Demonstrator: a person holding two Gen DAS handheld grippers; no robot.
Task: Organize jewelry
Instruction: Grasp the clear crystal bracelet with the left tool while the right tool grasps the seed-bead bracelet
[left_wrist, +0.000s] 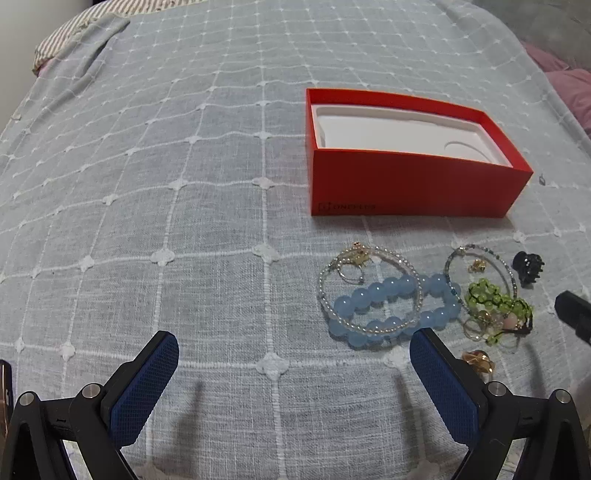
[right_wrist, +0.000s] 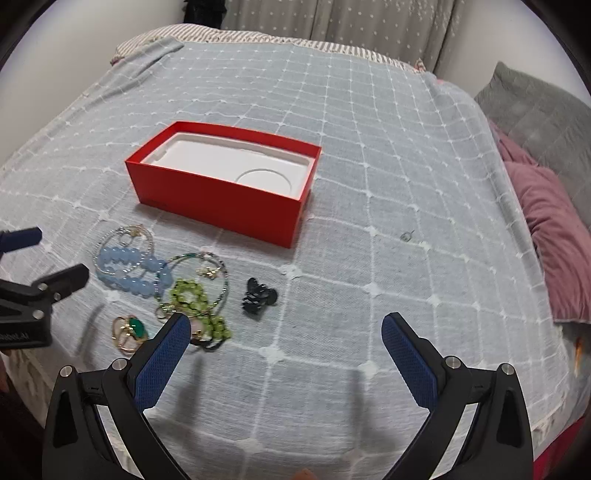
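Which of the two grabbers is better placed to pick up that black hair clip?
Probably the right gripper: the black hair clip lies just ahead of its open fingers, on the pile's right edge.

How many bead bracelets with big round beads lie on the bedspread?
2: the pale blue bracelet lies in front of the red box; the green bracelet lies just right of it. Thinner strands overlap both.
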